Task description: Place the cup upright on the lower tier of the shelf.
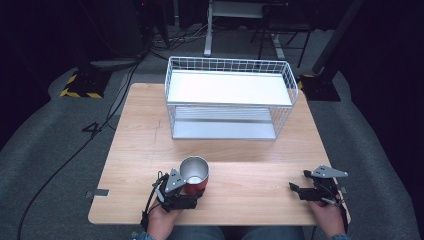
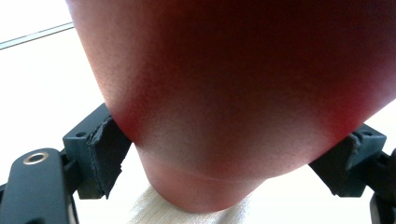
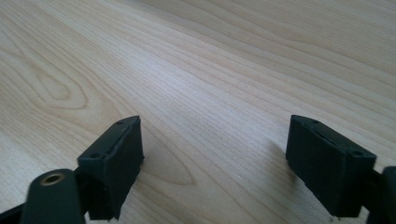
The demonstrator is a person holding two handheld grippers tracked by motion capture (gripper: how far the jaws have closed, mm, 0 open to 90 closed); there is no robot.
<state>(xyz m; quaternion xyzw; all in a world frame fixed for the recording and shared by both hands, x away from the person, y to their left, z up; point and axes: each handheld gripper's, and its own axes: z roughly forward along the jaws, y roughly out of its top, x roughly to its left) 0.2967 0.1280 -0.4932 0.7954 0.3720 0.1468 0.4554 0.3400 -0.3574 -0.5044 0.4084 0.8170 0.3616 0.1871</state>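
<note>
Item one, nearest my lens: red cup [image 2: 233, 93], pressed between the two black pads [image 2: 109, 149] of my left gripper [image 1: 192, 192], which grip it low on its wall, one pad on each side; pale wood shows under the cup's base in the left gripper view. From the high view the same cup [image 1: 195, 175] stands upright, open mouth up with a silvery inside, near the front edge of the table [image 1: 140, 150], left of centre, touching the gripper that holds it. Item two: my left hand [image 1: 162, 220] behind that gripper, coming in from the bottom edge. Item three: my right gripper [image 1: 300, 192], jaws standing wide apart with nothing but bare wood grain between them, near the front right corner, well apart from the cup. Item four: my right hand [image 1: 327, 215] behind it. Item five: white wire rack [image 1: 230, 97] with two shelves, at the far side of the table, well beyond the cup.
</note>
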